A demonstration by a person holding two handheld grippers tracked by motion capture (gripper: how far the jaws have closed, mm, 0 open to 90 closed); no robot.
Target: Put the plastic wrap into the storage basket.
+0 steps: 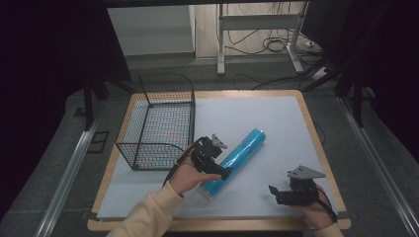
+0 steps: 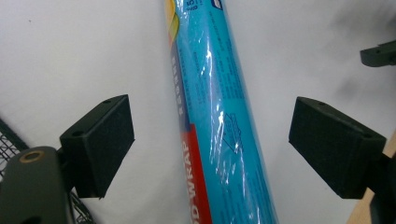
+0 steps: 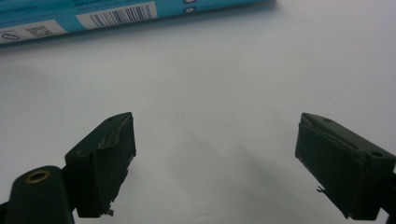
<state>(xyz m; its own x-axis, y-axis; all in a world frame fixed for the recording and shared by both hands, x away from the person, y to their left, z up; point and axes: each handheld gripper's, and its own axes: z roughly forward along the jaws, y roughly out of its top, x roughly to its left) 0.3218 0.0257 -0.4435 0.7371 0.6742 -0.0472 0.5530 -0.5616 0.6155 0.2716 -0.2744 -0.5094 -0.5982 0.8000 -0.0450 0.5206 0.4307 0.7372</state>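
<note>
A long blue roll of plastic wrap (image 1: 242,153) lies slantwise on the white mat (image 1: 267,113), its near end toward the person. My left gripper (image 1: 220,168) hangs over that near end. In the left gripper view the roll (image 2: 219,116) runs up between the two black pads (image 2: 100,140), with a gap on each side and neither pad touching it, so the left gripper (image 2: 210,140) is open. My right gripper (image 1: 276,192) rests low at the mat's front right, apart from the roll. Its jaws stand wide with only mat between them (image 3: 215,149). The roll's barcode end (image 3: 116,16) lies beyond them.
A black wire basket (image 1: 148,118) stands on the table's left half, close to the left hand; its mesh shows at the left gripper view's bottom corner (image 2: 7,140). The wooden table edge (image 1: 316,143) frames the mat. Desk legs and cables lie on the floor behind.
</note>
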